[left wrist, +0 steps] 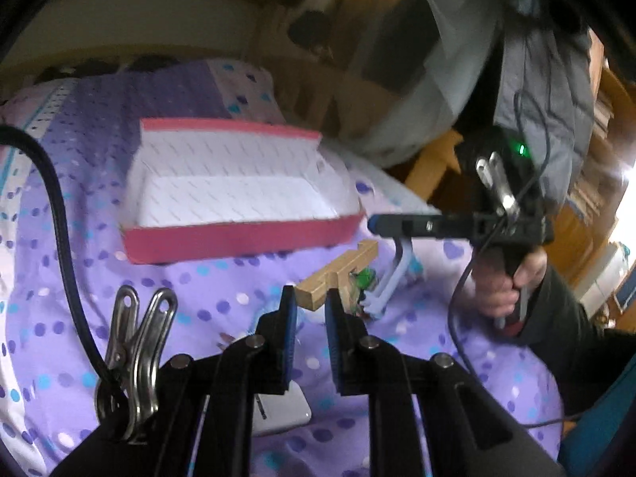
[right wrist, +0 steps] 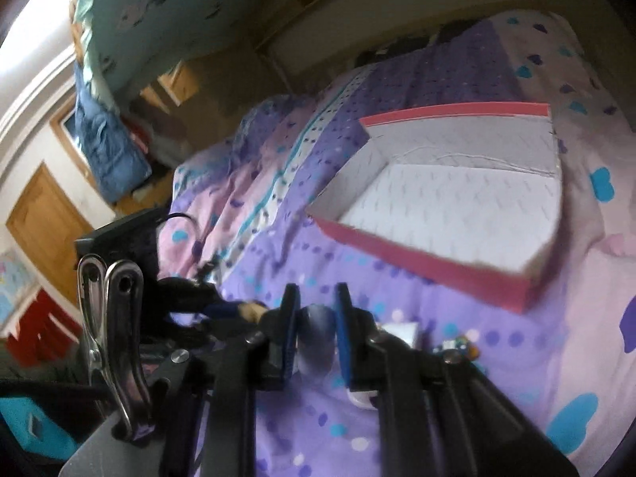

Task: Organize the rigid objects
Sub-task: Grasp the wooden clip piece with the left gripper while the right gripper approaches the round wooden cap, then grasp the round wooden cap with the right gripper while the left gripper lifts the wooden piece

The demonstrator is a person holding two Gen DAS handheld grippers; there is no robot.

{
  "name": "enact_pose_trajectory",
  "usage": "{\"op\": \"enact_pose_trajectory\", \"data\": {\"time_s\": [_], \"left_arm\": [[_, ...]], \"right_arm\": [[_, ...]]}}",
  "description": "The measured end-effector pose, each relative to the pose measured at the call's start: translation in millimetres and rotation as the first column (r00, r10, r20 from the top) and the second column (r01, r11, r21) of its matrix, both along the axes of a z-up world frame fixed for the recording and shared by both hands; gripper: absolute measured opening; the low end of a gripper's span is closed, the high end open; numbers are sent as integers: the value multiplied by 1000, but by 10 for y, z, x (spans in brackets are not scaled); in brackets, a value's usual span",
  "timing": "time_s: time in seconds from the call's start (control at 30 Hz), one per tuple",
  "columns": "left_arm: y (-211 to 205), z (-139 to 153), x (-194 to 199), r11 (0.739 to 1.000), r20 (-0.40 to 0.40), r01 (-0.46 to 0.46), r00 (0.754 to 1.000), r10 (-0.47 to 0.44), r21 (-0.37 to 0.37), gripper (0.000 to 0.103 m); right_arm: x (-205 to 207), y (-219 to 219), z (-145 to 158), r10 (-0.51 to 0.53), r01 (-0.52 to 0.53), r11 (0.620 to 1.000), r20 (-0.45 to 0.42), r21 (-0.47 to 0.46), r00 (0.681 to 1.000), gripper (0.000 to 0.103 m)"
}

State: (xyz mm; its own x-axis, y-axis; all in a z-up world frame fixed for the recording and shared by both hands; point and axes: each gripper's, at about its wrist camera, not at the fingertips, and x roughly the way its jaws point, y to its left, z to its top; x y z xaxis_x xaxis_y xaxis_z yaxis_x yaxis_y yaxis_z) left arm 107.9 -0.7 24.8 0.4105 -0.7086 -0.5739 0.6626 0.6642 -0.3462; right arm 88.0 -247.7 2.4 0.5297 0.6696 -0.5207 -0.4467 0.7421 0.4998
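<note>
A shallow box [left wrist: 238, 198] [right wrist: 457, 206] with red outer walls and a white inside lies on the purple dotted bedcover [left wrist: 198, 298]; nothing shows inside it. My left gripper [left wrist: 310, 306] is shut on the near end of a T-shaped wooden piece [left wrist: 342, 270], which points away toward the box. My right gripper [right wrist: 316, 308] is shut on a pale blue plastic piece [right wrist: 314, 334]. In the left wrist view the right gripper [left wrist: 381, 225] reaches in from the right, near the box's right corner, and the pale blue piece [left wrist: 393, 278] hangs below it. A person's hand [left wrist: 505, 286] holds its handle.
A white flat item [left wrist: 282, 409] lies under my left fingers, and a small green and multicoloured thing [left wrist: 363, 278] [right wrist: 457, 346] rests beside the wood. A black cable [left wrist: 59, 218] crosses the left. Wooden furniture, hanging clothes and a door ring the bed.
</note>
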Motion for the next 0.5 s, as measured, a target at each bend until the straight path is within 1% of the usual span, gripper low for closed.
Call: {"op": "enact_pose_trajectory", "data": {"time_s": [0.07, 0.13, 0.23, 0.27, 0.3, 0.4, 0.5], "left_arm": [[18, 1, 21, 1000, 0, -14, 1000, 14, 2, 14], [25, -9, 14, 998, 11, -46, 999, 46, 35, 14], [-1, -28, 33, 995, 14, -82, 997, 81, 60, 15], [11, -27, 33, 994, 16, -92, 996, 92, 60, 15], [4, -32, 52, 993, 16, -102, 995, 101, 55, 15], [41, -27, 108, 991, 9, -122, 993, 121, 47, 15], [79, -32, 123, 990, -1, -135, 991, 135, 45, 15]], "right_arm": [[37, -20, 0, -18, 18, 1000, -3, 6, 1000, 18], [18, -63, 33, -24, 24, 999, -3, 37, 1000, 18], [-30, -190, 159, -1, -1, 981, 10, 192, 1000, 18], [-54, -231, 175, 2, -10, 971, 33, 238, 999, 18], [-94, -254, 220, -1, -17, 965, 67, 263, 998, 18], [-221, -262, 342, -22, -19, 964, 150, 265, 988, 19], [-238, -230, 375, 0, -47, 957, 164, 286, 986, 19]]}}
